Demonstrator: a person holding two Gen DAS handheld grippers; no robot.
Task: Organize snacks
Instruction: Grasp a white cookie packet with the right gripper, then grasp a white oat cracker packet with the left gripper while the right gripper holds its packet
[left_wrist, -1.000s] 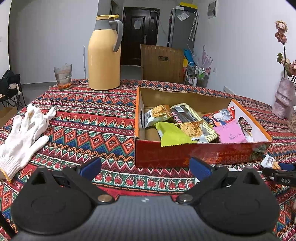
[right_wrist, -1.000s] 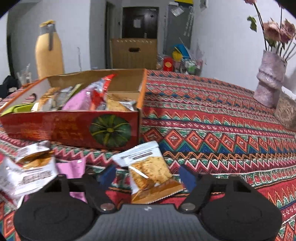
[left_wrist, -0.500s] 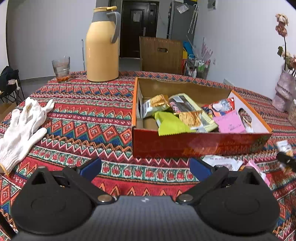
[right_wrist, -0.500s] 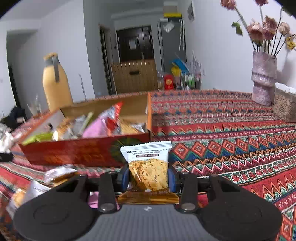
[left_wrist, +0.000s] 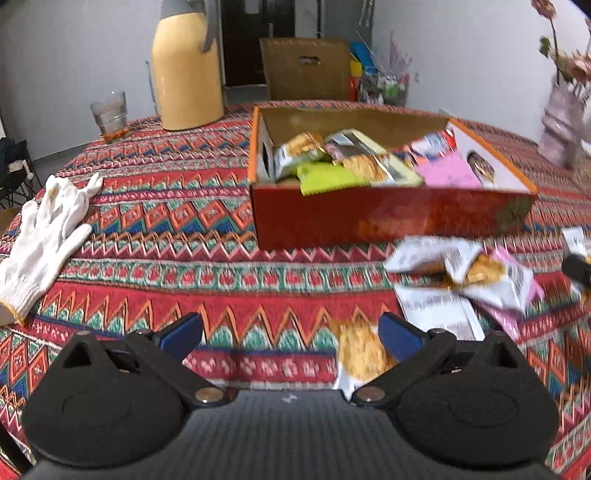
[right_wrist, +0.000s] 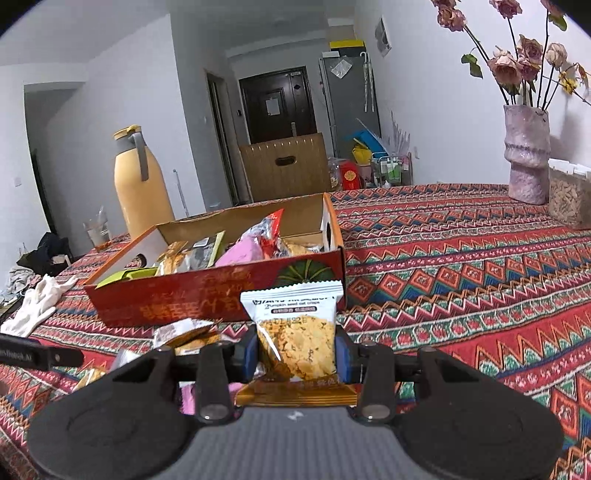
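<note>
Domestic room, white walls, dark door at the back. Table covered by a red patterned cloth (left_wrist: 155, 236). On it: a yellow thermos jug (left_wrist: 186, 70), a drinking glass (left_wrist: 109, 114), a white work glove (left_wrist: 44, 236) at the left edge, a pinkish vase (right_wrist: 526, 155) of dried roses far right.

Red cardboard box (left_wrist: 369, 221), open-topped, sits mid-table, already part-filled with mixed snack packets, green, pink and silver among them.

Loose snack packets (left_wrist: 461, 273) lie in a heap on the cloth just in front of the box's right end; another crisp packet (left_wrist: 360, 350) lies nearer, close beside the left gripper's right finger.

Left gripper (left_wrist: 291, 332): jaws spread wide, nothing between the pads, low over the cloth.

Right gripper (right_wrist: 295, 350): clamped on a white-topped crisp packet (right_wrist: 295, 325), packet upright, raised clear of the table, in front of the box's near wall. Jaws closed onto it within the last second.
</note>
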